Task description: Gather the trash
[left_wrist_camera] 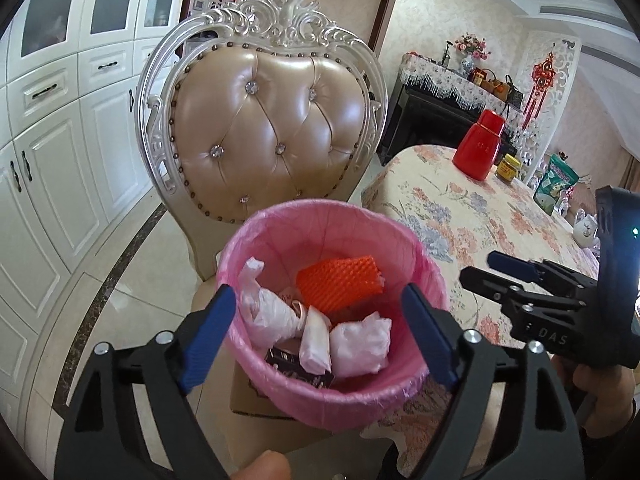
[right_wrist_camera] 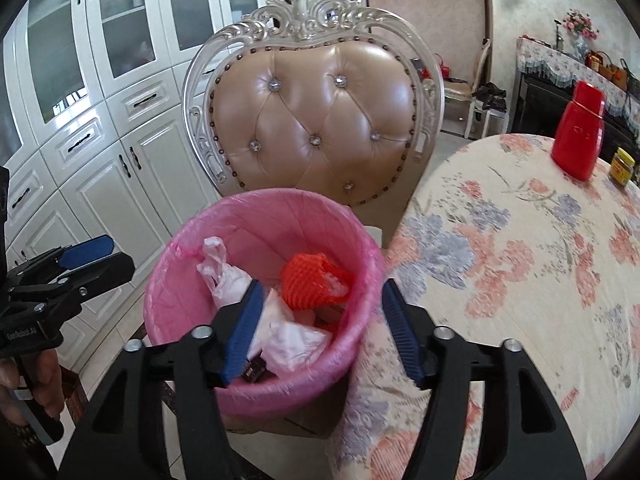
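A pink-lined trash bin stands on a cardboard box beside the table; it also shows in the right wrist view. Inside lie an orange foam net, crumpled white plastic bags, a white packet and a dark wrapper. My left gripper is open and empty, its jaws spread over the bin's near rim. My right gripper is open and empty above the bin's right rim; it shows in the left wrist view.
An ornate chair with a beige padded back stands right behind the bin. The floral-clothed table lies to the right, with a red bottle, a yellow-lidded jar and a green bag. White cabinets line the left wall.
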The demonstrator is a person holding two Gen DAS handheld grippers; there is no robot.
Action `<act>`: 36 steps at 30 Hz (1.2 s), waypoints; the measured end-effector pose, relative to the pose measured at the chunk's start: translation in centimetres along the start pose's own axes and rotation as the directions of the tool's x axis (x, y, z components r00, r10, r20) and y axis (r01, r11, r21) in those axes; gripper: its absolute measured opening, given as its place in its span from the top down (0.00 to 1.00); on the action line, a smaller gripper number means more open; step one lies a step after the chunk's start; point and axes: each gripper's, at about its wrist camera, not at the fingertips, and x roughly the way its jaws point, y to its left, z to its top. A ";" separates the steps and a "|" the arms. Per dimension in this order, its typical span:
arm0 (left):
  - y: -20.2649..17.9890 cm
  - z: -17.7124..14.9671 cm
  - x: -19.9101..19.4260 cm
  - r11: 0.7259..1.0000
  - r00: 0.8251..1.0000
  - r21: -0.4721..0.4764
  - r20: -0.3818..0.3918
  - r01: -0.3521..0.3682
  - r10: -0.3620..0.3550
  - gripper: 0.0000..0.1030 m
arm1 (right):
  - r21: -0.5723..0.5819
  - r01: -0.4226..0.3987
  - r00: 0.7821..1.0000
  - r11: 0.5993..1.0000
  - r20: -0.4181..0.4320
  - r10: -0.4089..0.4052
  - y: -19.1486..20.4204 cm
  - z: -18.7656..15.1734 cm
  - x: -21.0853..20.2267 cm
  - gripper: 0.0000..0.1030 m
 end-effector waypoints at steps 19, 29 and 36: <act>-2.6 -3.4 -3.2 0.992 0.993 0.051 -0.036 -0.113 0.115 0.17 | -0.017 -0.019 1.000 1.000 0.020 0.019 0.3 -4.3 -4.2 0.19; -2.2 -3.6 -3.6 0.992 0.995 0.081 -0.025 -0.094 0.096 0.17 | -0.090 -0.049 0.998 0.995 0.039 0.052 1.9 -3.4 -4.2 0.19; -2.6 -3.3 -3.6 0.991 0.995 0.095 -0.017 -0.097 0.099 0.17 | -0.111 -0.047 0.997 0.993 0.048 0.052 1.9 -3.1 -4.3 0.18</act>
